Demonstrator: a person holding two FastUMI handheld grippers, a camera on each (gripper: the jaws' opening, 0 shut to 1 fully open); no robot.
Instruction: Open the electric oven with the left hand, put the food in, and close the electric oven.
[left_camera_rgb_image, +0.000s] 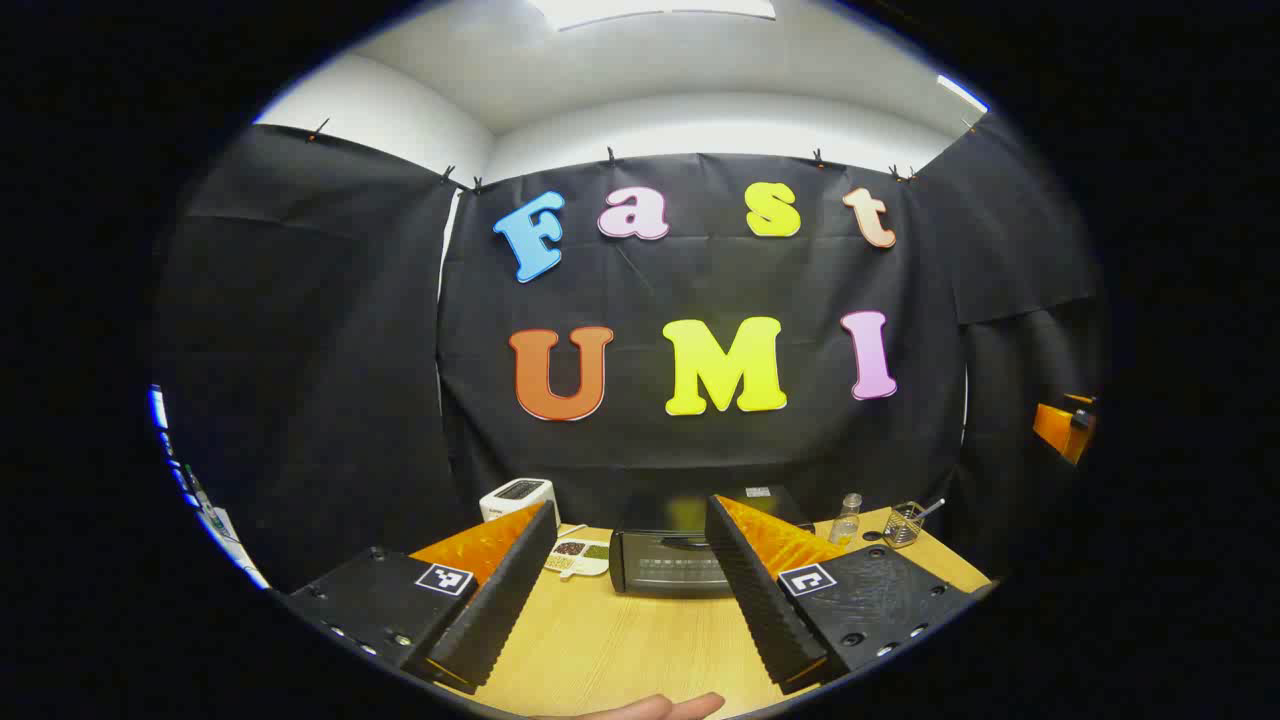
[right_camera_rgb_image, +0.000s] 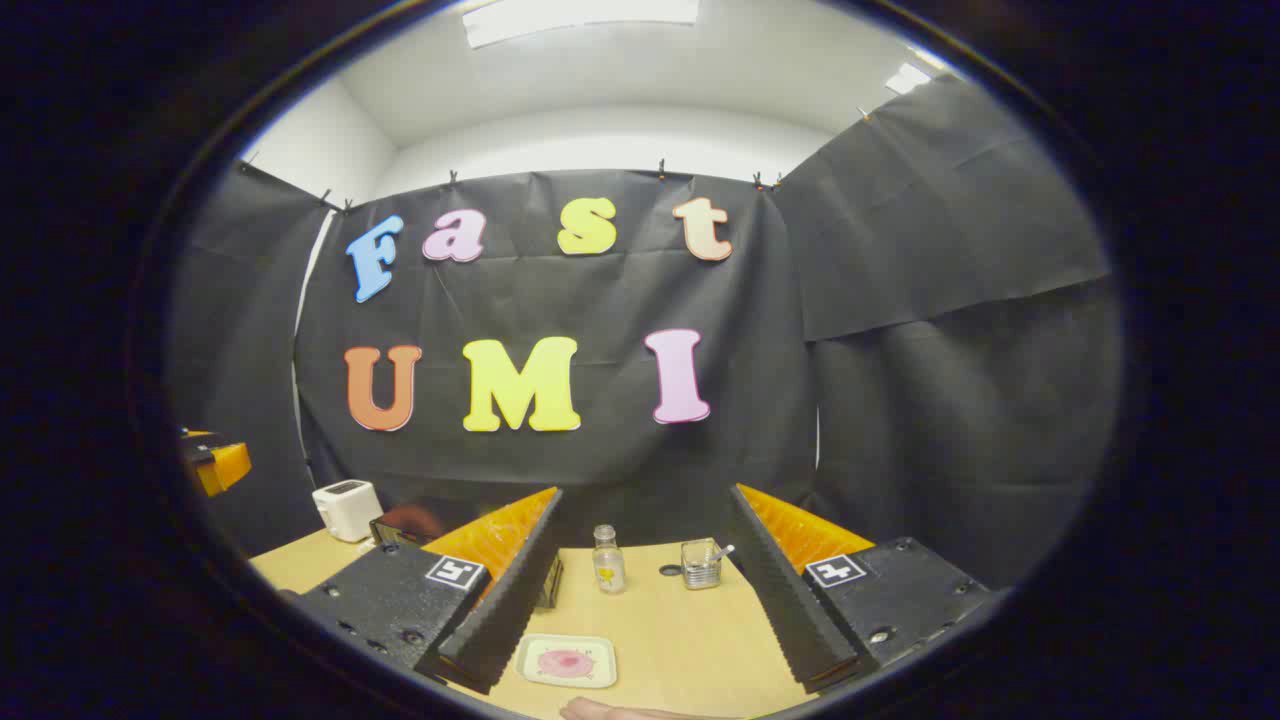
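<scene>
The black electric oven (left_camera_rgb_image: 665, 562) stands at the far side of the wooden table (left_camera_rgb_image: 620, 650) with its door closed, seen between the fingers of my left gripper (left_camera_rgb_image: 625, 570). That gripper is open, held well short of the oven, with nothing in it. In the right gripper view a pale square plate (right_camera_rgb_image: 567, 661) carrying a pink piece of food (right_camera_rgb_image: 565, 662) lies on the table, just right of my left finger. My right gripper (right_camera_rgb_image: 645, 580) is open above the table with nothing between its fingers. A corner of the oven (right_camera_rgb_image: 400, 527) peeks out behind the left finger.
A white toaster (left_camera_rgb_image: 518, 498) stands at the back left, with a small divided dish (left_camera_rgb_image: 578, 555) beside the oven. A small clear bottle (right_camera_rgb_image: 607, 562) and a glass cup with a utensil (right_camera_rgb_image: 702, 563) stand at the back. A hand (left_camera_rgb_image: 660, 708) shows at the near edge.
</scene>
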